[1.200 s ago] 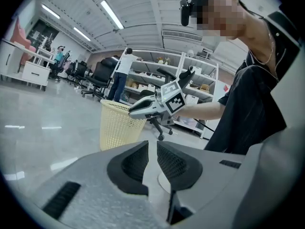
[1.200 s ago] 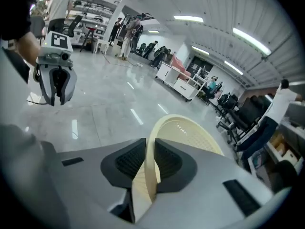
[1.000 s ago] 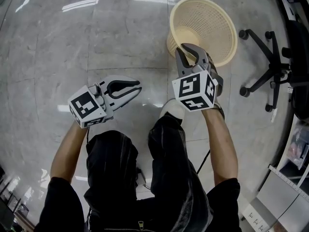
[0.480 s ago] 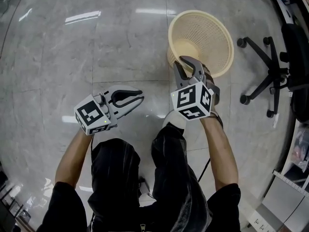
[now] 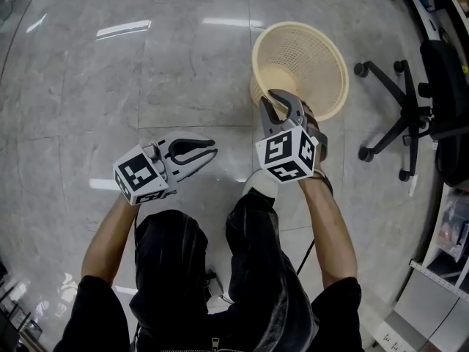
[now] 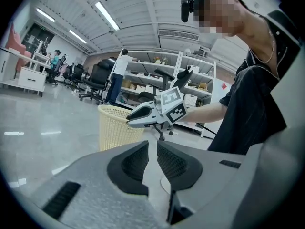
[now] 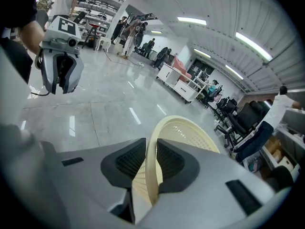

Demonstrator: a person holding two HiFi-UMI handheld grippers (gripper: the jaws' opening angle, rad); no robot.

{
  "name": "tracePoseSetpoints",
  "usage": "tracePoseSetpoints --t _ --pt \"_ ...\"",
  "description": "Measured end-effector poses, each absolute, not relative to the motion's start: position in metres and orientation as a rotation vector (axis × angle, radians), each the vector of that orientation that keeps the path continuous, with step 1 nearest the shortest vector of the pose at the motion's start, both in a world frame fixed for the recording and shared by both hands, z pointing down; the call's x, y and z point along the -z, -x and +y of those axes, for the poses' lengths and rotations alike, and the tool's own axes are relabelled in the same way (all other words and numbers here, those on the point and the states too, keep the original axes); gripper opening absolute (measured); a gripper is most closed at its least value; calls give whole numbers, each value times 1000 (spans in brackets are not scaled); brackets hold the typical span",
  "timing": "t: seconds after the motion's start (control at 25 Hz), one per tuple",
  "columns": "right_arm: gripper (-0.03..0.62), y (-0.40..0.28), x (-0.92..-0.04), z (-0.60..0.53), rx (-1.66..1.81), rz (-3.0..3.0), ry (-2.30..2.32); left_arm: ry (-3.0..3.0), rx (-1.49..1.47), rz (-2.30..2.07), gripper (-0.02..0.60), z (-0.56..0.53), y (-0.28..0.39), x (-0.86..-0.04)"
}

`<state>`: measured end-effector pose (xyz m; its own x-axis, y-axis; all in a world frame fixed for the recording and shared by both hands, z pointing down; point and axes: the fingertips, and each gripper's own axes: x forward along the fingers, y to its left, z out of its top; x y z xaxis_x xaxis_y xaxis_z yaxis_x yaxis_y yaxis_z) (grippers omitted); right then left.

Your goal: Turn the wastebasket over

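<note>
A cream mesh wastebasket (image 5: 302, 56) stands upright on the grey tiled floor, mouth up. My right gripper (image 5: 281, 98) is shut on its near rim, one finger inside and one outside. The right gripper view shows the rim (image 7: 188, 127) pinched between the right gripper's (image 7: 151, 152) dark pads. To the left, my left gripper (image 5: 212, 147) hangs apart from the basket, its jaws nearly together and nothing between them. In the left gripper view, beyond the left gripper (image 6: 152, 150), the wastebasket (image 6: 114, 131) shows with the right gripper (image 6: 132, 121) on its rim.
A black office chair (image 5: 420, 107) on castors stands right of the basket. The person's legs and a white shoe (image 5: 262, 181) are just below the grippers. Shelving (image 5: 438, 288) lines the right edge. More chairs, shelves and people (image 6: 117, 78) stand far back.
The head view has drifted a little, so the basket sits lower in the picture. Both grippers and the basket keep their places, and the grip on the rim is unchanged.
</note>
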<state>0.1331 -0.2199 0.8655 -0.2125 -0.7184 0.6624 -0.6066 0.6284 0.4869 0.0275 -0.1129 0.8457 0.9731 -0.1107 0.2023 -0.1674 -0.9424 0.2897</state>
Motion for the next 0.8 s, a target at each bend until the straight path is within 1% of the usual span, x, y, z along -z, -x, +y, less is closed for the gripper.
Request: tracePoseSetpoints --t 0.24,0.44,0.6,0.8 --pt "58 -136 -855 -220 164 -1913 -1071 -2813 -259 -210 57 -116 -27 -843" --pt "58 -137 -830 -219 162 -1963 -1143 -2822 -246 -224 57 -120 -26 -836" --pt "52 -144 -816 -220 38 -2032 -1202 -2815 -204 -240 57 -128 -30 -826" --pt "14 -153 -802 -212 -130 -2140 -1329 -2864 -208 -259 57 -134 -38 -817"
